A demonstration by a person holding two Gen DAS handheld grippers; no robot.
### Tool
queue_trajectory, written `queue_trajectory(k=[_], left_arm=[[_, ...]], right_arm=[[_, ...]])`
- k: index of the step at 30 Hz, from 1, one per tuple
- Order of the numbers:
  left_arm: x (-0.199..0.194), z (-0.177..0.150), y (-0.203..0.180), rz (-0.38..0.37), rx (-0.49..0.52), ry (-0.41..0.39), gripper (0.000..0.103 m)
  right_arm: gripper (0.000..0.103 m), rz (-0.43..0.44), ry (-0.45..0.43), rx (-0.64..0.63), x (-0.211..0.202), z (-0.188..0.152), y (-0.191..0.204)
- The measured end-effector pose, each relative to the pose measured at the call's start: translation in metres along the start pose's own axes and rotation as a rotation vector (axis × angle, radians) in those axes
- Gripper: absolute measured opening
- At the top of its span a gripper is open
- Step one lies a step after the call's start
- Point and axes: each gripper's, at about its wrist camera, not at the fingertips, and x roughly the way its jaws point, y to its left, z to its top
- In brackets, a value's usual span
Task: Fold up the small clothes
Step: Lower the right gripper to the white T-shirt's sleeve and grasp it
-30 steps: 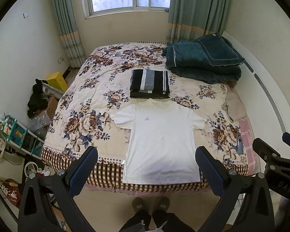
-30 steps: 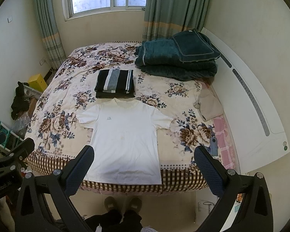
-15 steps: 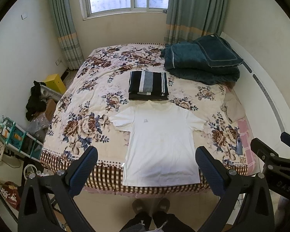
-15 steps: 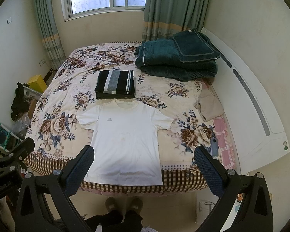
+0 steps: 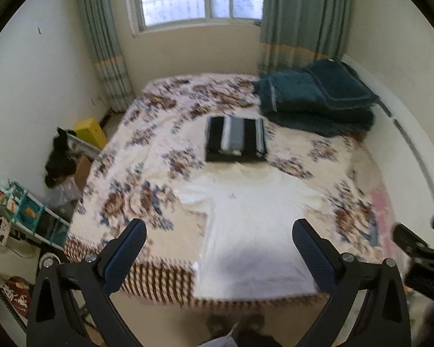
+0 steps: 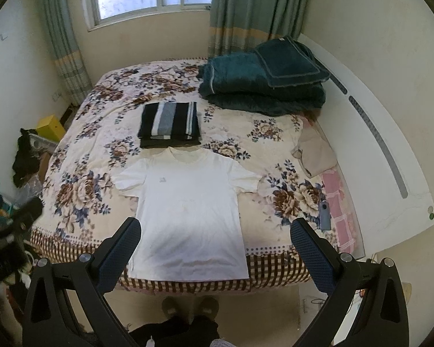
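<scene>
Left gripper (image 5: 218,232): hovering above the foot of the bed, its blue-padded fingers (image 5: 124,256) standing wide apart and holding nothing; the left wrist view is smearing, so fine detail there is lost.

Clutter at the far left: a yellow box (image 6: 50,128) and a dark heap of cloth (image 6: 24,160) are sitting on the floor beside the bed, playing no part in the work.

Bed (image 6: 81,190): a floral cover is spreading under everything, with a checked border hanging at the near edge.

Striped folded garment (image 6: 169,124): lying as a neat dark rectangle with a pale stripe, just beyond the shirt's collar; it is looking like finished work.

White T-shirt (image 6: 188,211): lying flat and face up in the middle of the bed, sleeves spreading out to both sides, hem reaching the near edge, collar pointing toward the window. No fold is showing in it.

Progress: one piece is seeming done; this shirt is waiting untouched, so its sleeve folds and lengthwise fold are all remaining, as far as can be judged.

Right gripper (image 6: 214,232): hanging over the shirt's lower half, fingers spread wide, gripping nothing, not touching the cloth.

Teal quilt (image 6: 263,84): sitting folded at the far right corner.

Beige cloth (image 6: 315,156): lying crumpled near the right edge; whether it is clothing awaiting folding is unclear.
</scene>
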Motion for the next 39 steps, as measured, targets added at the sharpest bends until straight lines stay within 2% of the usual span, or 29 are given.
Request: queue_trajectory(k=[3,6,11,17,21,25,27,29,32,33,34,35,38,39], left_arm=[[0.048,0.001,0.000,0.048,0.011,-0.002,0.103],[0.109,0.002,-0.005,0.047,-0.003,0.055,0.103],[0.214,0.000,-0.031,0.092,-0.026,0.138,0.103],[0.353,-0.012,-0.070,0.200,-0.055,0.244,0.103],[0.434,-0.026,-0.084,0.236,-0.087,0.319,0.103],[0.505,-0.044,-0.093,0.270,-0.094,0.355,0.103],[0.536,-0.053,-0.097,0.276,-0.094,0.373,0.103],[0.563,-0.061,-0.101,0.276,-0.090,0.389,0.103],[0.590,-0.065,-0.109,0.267,-0.082,0.394,0.103],[0.596,-0.065,-0.112,0.262,-0.080,0.393,0.103],[0.602,-0.066,-0.116,0.258,-0.072,0.389,0.103],[0.607,-0.065,-0.119,0.255,-0.065,0.388,0.103],[0.614,-0.061,-0.128,0.237,-0.045,0.376,0.103],[0.616,-0.059,-0.131,0.234,-0.041,0.371,0.103]], right_arm=[[0.103,-0.044,0.028,0.082,0.067,0.003,-0.008],[0.103,-0.071,0.091,0.170,0.148,0.001,-0.031],[0.103,-0.115,0.222,0.293,0.277,-0.002,-0.086],[0.103,-0.037,0.333,0.430,0.448,0.005,-0.160],[0.103,0.020,0.348,0.510,0.574,0.011,-0.210],[0.101,0.101,0.366,0.582,0.696,0.021,-0.246],[0.085,0.153,0.403,0.616,0.762,0.025,-0.258],[0.080,0.222,0.440,0.636,0.807,0.026,-0.262],[0.078,0.307,0.506,0.652,0.860,0.023,-0.258],[0.058,0.336,0.516,0.665,0.868,0.021,-0.254],[0.043,0.354,0.517,0.671,0.875,0.021,-0.251],[0.016,0.345,0.490,0.658,0.876,0.024,-0.247],[0.010,0.272,0.345,0.655,0.854,0.040,-0.244],[0.008,0.258,0.323,0.667,0.848,0.040,-0.244]])
